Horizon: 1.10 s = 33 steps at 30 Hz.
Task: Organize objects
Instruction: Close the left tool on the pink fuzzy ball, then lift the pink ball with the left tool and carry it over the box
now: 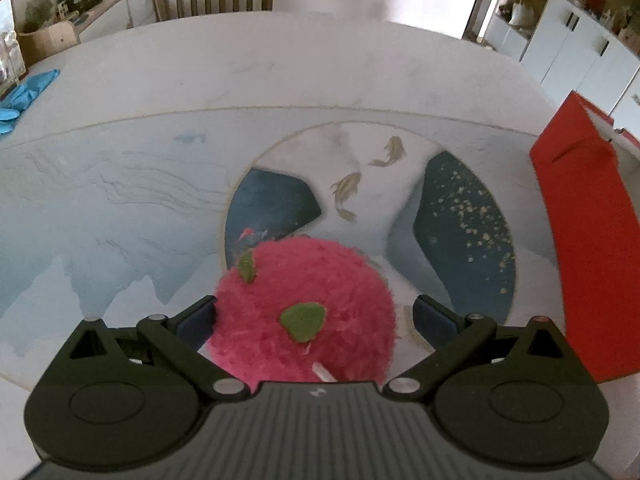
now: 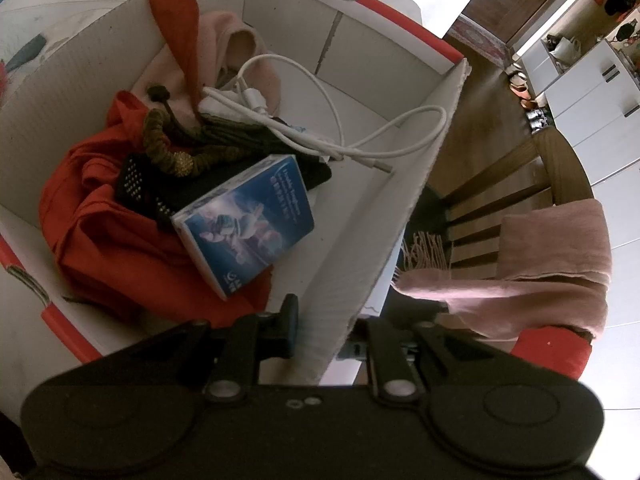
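Fingers of the left gripper are spread to full width, pointed steeply down at the table. Between them sits a pink fuzzy plush ball with green felt leaves and a small white stem, resting on a printed mat with a fish motif. Left finger pad looks to touch the fuzz; right pad stands clear with a visible gap. Nothing is pressed, so the ball is loose on the mat, not held.

Right gripper is also tilted steeply down. Its fingers are pinched close on the near wall of a white cardboard box with a red rim, one pad inside and one outside the wall. From the left wrist view the same box sits on the table at the right edge of the mat, well apart from the ball.

Inside the box: a red garment, a pink cloth, a white cable, an olive braided cord, a black studded item and a blue paperback-size box lying tilted on top.

Outside the box on the right, a wooden chair carries a pink scarf. Blue gloves lie at the table's far left edge.
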Each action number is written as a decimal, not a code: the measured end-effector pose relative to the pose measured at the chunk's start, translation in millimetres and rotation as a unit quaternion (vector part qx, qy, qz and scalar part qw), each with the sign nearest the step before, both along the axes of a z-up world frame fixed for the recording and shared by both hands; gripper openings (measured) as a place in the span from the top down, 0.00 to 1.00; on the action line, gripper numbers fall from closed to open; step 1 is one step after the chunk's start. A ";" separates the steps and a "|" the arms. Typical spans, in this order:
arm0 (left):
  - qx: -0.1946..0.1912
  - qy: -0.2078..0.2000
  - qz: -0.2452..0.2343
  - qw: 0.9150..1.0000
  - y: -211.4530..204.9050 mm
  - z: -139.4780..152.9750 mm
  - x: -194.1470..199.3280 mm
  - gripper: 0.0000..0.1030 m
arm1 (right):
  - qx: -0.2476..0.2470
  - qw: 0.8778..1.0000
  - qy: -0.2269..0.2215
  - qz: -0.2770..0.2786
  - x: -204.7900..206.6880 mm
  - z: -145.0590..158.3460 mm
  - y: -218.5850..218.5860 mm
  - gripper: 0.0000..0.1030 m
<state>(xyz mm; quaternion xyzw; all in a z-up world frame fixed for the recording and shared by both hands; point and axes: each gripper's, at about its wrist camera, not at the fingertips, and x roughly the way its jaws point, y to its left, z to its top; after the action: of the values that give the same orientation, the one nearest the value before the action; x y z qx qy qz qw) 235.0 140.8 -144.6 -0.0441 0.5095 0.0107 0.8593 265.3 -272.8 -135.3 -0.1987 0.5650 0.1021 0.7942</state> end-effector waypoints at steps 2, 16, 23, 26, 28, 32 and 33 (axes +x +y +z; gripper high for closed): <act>0.008 0.005 -0.002 1.000 0.1 -3.7 1.7 0.00 | 0.000 1.000 0.000 -0.001 0.0 0.0 -0.1 0.85; 0.015 0.003 0.000 1.000 -3.6 2.3 -7.6 0.19 | 0.000 1.000 0.000 -0.001 0.0 0.1 -0.2 0.86; -0.004 -0.005 -0.025 1.000 -19.6 34.5 -20.9 0.19 | 0.001 1.000 0.000 -0.002 0.0 -0.1 -0.2 0.86; -0.008 -0.016 -0.039 0.999 -29.7 55.9 -25.6 0.19 | 0.001 1.000 0.000 -0.002 0.4 0.2 -0.1 0.86; -0.011 -0.024 -0.048 0.999 -36.4 68.7 -27.5 0.19 | 0.001 1.000 0.000 -0.003 0.8 0.3 -0.3 0.86; -0.014 -0.039 -0.074 0.996 -55.5 97.9 -27.9 0.19 | 0.002 1.000 0.001 -0.003 1.2 0.5 -0.5 0.86; -0.014 -0.043 -0.082 0.996 -60.7 103.7 -27.4 0.19 | 0.002 1.000 0.001 -0.003 1.3 0.7 -0.5 0.86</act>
<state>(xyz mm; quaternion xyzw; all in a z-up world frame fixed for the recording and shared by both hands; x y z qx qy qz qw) 207.6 80.0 -40.8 -0.0151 0.4740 -0.0691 0.8777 266.6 -273.3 -134.7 -0.1954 0.5664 0.1007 0.7943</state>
